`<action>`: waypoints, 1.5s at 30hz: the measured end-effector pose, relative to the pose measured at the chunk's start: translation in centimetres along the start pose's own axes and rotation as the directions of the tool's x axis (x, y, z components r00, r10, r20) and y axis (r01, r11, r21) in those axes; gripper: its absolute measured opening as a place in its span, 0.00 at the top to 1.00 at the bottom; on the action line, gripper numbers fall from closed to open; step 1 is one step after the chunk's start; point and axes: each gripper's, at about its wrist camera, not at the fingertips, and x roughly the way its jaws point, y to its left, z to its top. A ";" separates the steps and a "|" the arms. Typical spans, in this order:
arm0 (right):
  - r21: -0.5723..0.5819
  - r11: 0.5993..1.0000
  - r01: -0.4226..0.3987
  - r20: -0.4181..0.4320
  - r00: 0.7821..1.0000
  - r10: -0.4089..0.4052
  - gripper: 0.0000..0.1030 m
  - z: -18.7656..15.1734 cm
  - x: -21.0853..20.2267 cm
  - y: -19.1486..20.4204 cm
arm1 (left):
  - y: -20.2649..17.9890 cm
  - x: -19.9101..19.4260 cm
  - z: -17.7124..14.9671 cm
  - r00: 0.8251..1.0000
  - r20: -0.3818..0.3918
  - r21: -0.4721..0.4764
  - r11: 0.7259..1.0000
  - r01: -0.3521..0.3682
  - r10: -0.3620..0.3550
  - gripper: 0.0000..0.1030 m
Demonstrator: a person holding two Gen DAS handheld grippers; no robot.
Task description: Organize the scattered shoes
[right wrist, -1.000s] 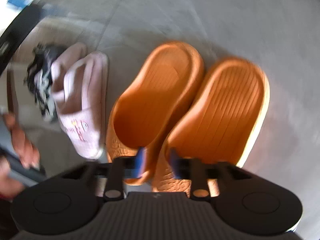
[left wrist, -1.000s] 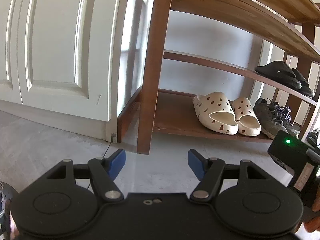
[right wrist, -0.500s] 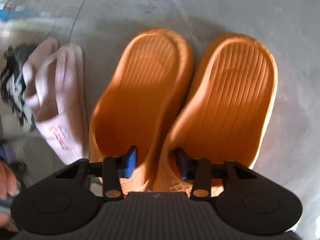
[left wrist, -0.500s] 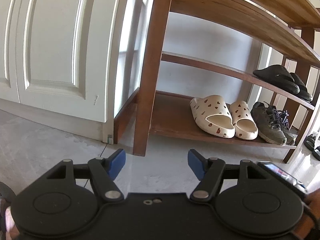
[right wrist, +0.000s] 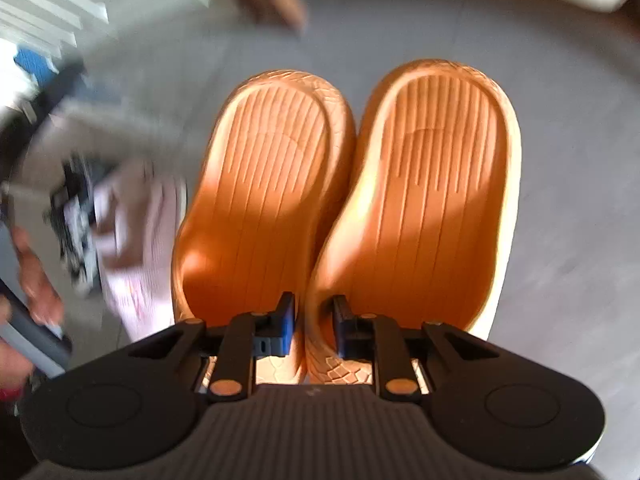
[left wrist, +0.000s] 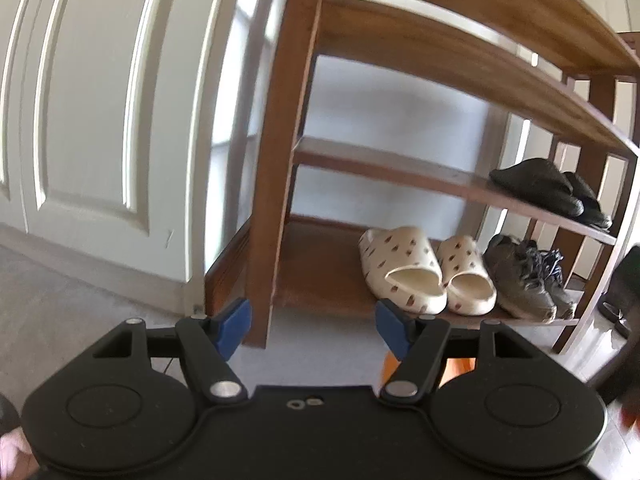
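Low in the frame, right gripper (right wrist: 314,326) jaws were closing, pinching both slippers' (right wrist: 420,200) inner walls.
Slippers looked light, squashy; left gripper (left wrist: 312,326) jaws spread, empty.

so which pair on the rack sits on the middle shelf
The black slippers, alone on the middle shelf; cream spotted slides and grey sneakers sit on the bottom shelf.

White panelled door (left wrist: 92,120) at left, shut. Grey floor (left wrist: 80,300) runs beneath it. Wall (left wrist: 392,120) pale behind.
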 end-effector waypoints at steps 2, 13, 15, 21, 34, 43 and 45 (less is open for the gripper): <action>0.005 1.000 0.000 0.076 0.997 0.000 0.78 0.6 -2.7 -0.7 | -0.5 0.0 0.3 1.000 0.015 0.011 1.000 0.004 -0.004 0.33; -0.051 0.987 0.151 0.355 0.927 -0.124 0.79 9.5 -16.8 -0.6 | -3.9 0.8 2.6 0.993 0.080 0.000 0.996 0.084 -0.084 0.33; -0.057 0.980 0.188 0.366 0.917 -0.155 0.79 12.5 -17.4 -0.2 | -4.1 1.0 2.6 0.992 0.078 -0.003 0.995 0.100 -0.099 0.33; -0.079 0.948 0.307 0.424 0.871 -0.247 0.93 20.0 -17.7 0.9 | -4.4 2.1 2.4 0.990 0.072 -0.025 0.992 0.122 -0.120 0.33; -0.062 0.926 0.373 0.482 0.823 -0.299 0.93 23.2 -13.8 0.7 | -7.6 8.9 3.5 0.971 0.135 -0.007 0.980 0.201 -0.198 0.33; -0.105 0.895 0.433 0.532 0.785 -0.318 0.89 22.2 -12.3 2.3 | -5.6 7.8 1.8 0.989 0.055 -0.076 0.987 0.145 -0.141 0.33; -0.121 0.882 0.456 0.545 0.773 -0.325 0.88 21.8 -11.5 2.6 | -5.3 7.7 1.8 0.990 0.043 -0.076 0.988 0.137 -0.134 0.33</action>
